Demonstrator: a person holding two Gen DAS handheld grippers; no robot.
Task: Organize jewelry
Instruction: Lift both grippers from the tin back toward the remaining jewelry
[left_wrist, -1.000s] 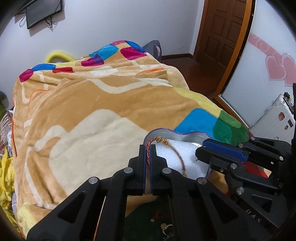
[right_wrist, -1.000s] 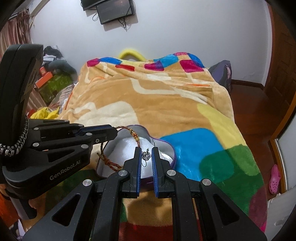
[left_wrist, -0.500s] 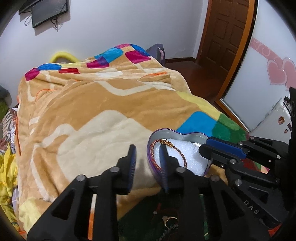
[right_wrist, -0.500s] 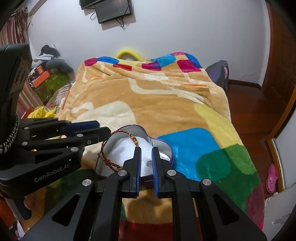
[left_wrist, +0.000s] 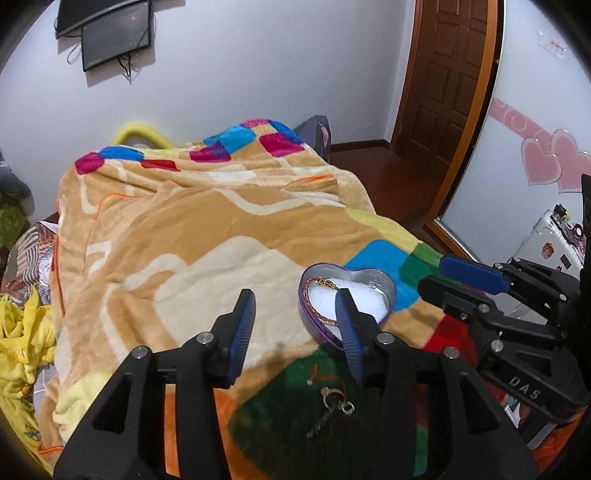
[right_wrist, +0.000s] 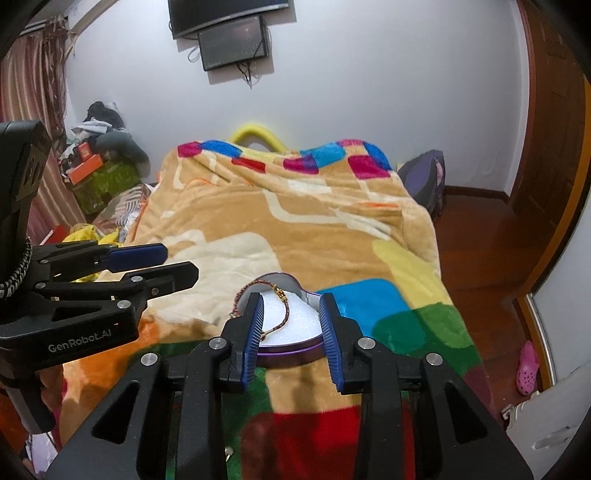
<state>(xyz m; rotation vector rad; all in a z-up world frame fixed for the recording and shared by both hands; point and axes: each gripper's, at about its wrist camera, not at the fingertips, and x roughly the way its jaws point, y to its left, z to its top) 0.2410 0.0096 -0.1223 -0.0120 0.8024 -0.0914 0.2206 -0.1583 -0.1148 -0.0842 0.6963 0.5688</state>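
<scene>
A purple heart-shaped tin (left_wrist: 390, 295) with white foam inside sits on the blanket. A red braided bracelet (left_wrist: 325, 283) with gold beads lies in it, partly over the rim, and a small silver piece (left_wrist: 373, 284) rests on the foam. My left gripper (left_wrist: 293, 299) hovers above and just left of the tin, jaws opening, nothing between them. In the right wrist view my right gripper (right_wrist: 291, 301) hangs over the tin (right_wrist: 288, 356) and bracelet (right_wrist: 284, 314), jaws opening, pads apart and touching nothing. Each gripper shows in the other's view: right (left_wrist: 434, 275), left (right_wrist: 181, 262).
A patterned fleece blanket (left_wrist: 192, 258) covers the bed. Loose rings and a chain (left_wrist: 332, 400) lie on its green patch in front of the tin. Yellow cloth (left_wrist: 22, 332) lies at the left, a suitcase (left_wrist: 543, 240) and a wooden door (left_wrist: 443, 85) at the right.
Both grippers went from shut to open. The left let go of the bracelet, the right of the small silver piece; both now lie in the tin. Both grippers rose and drew back.
</scene>
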